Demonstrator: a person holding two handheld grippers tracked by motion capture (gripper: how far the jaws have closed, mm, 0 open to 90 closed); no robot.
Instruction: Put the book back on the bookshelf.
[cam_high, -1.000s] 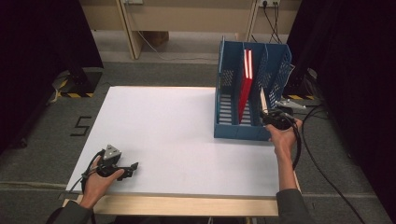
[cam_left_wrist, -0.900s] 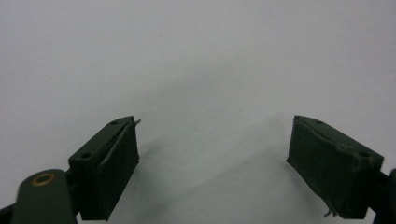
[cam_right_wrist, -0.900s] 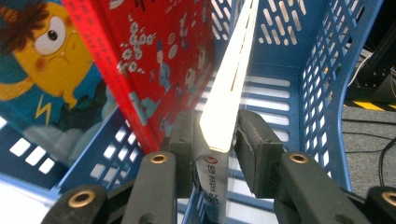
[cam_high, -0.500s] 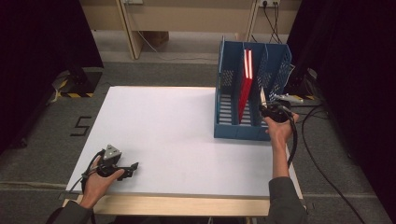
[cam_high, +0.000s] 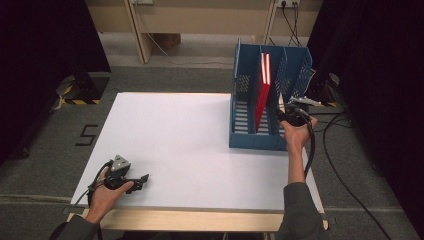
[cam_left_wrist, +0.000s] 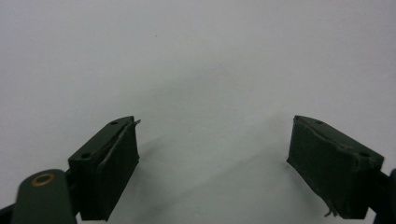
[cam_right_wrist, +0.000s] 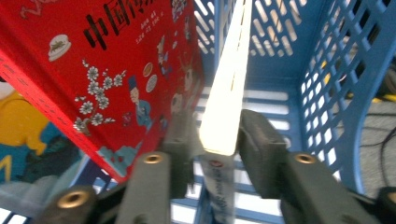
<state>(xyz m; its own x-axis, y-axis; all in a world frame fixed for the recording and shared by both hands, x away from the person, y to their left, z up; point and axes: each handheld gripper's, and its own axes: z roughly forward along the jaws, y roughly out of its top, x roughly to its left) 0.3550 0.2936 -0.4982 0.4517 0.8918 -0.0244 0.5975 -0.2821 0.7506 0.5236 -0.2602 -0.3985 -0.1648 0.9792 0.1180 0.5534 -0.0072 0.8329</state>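
Observation:
A blue slotted file rack (cam_high: 250, 137) stands at the table's right side, and a red book (cam_high: 262, 95) leans in its middle slot. My right gripper (cam_high: 287, 114) reaches into the right-hand slot. In the right gripper view a thin white book (cam_right_wrist: 229, 93) stands on edge between the jaws of that gripper (cam_right_wrist: 217, 144). They have just been opening; the left pad is blurred, a slim gap beside it. The red book's cover (cam_right_wrist: 116, 60) leans at the left, with the rack's wall (cam_right_wrist: 327, 70) at the right. My left gripper (cam_high: 142, 178) rests open near the table's front left, and its jaws (cam_left_wrist: 212, 163) hold nothing.
The white table (cam_high: 190, 135) stretches between the two hands. Black cables (cam_high: 335, 130) trail over the grey floor right of the rack. A yellow and blue cover (cam_right_wrist: 23, 140) shows under the red book. Dark curtains close both sides.
My right hand has edged a little farther up the picture, at the rack, with the thin white book. The left hand has stayed put.

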